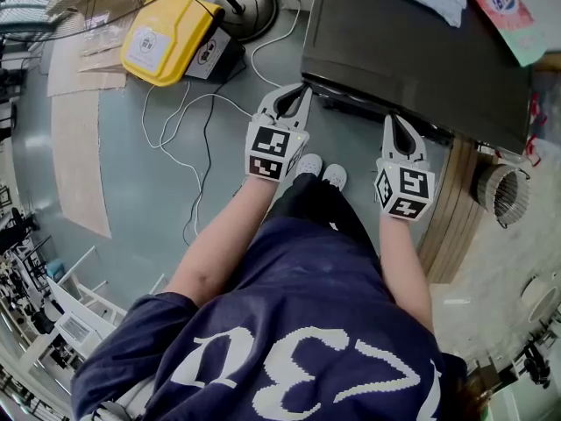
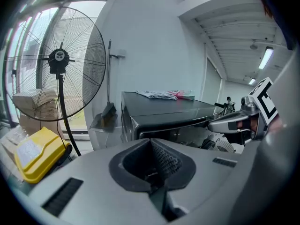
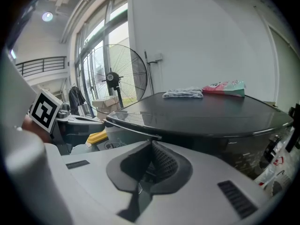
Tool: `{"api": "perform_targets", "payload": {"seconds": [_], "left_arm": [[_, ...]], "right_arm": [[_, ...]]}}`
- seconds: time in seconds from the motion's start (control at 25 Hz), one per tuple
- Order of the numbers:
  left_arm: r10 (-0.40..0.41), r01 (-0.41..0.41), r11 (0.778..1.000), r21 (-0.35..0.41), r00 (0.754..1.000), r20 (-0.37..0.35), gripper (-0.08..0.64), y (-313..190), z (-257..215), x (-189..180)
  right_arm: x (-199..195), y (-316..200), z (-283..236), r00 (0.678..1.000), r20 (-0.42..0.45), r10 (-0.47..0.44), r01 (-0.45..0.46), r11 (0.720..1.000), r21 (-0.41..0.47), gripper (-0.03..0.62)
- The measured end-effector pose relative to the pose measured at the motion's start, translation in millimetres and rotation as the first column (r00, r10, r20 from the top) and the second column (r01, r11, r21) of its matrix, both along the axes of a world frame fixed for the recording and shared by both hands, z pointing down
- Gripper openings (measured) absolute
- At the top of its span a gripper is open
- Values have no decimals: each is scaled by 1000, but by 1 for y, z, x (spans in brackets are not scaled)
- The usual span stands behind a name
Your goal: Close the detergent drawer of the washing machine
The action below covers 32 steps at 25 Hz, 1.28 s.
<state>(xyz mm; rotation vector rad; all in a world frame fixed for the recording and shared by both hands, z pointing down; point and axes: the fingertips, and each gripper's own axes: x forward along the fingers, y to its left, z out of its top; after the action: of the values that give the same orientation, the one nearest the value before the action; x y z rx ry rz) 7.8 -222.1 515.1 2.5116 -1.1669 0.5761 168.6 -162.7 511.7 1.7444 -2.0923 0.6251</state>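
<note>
Yellow case (image 1: 166, 35) and standing fan (image 2: 58, 58) — near the washing machine (image 1: 412, 51)

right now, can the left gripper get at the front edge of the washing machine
Probably yes. The left gripper, jaws shut, points at the washing machine with its tip close to the front corner on its side, and nothing shows between them. Whether it touches the machine cannot be told.

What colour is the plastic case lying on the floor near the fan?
The case is yellow, clearest in the head view.
</note>
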Motion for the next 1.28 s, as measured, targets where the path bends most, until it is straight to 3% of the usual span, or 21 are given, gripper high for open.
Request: {"api": "perform_targets", "payload": {"seconds": [0.28, 1.0, 1.28], "left_arm": [[3, -3, 1000, 8, 1000, 18, 20, 0, 2, 0], [-26, 26, 1000, 7, 999, -23, 20, -11, 0, 2], [-1, 1, 1000, 29, 1000, 10, 20, -7, -2, 2]], "right_arm": [[1, 0, 2, 1000, 10, 6, -6, 1000, 11, 15], [1, -9, 1, 1000, -19, 6, -5, 1000, 19, 15], [-2, -7, -1, 999, 11, -31, 31, 999, 17, 17]]}}
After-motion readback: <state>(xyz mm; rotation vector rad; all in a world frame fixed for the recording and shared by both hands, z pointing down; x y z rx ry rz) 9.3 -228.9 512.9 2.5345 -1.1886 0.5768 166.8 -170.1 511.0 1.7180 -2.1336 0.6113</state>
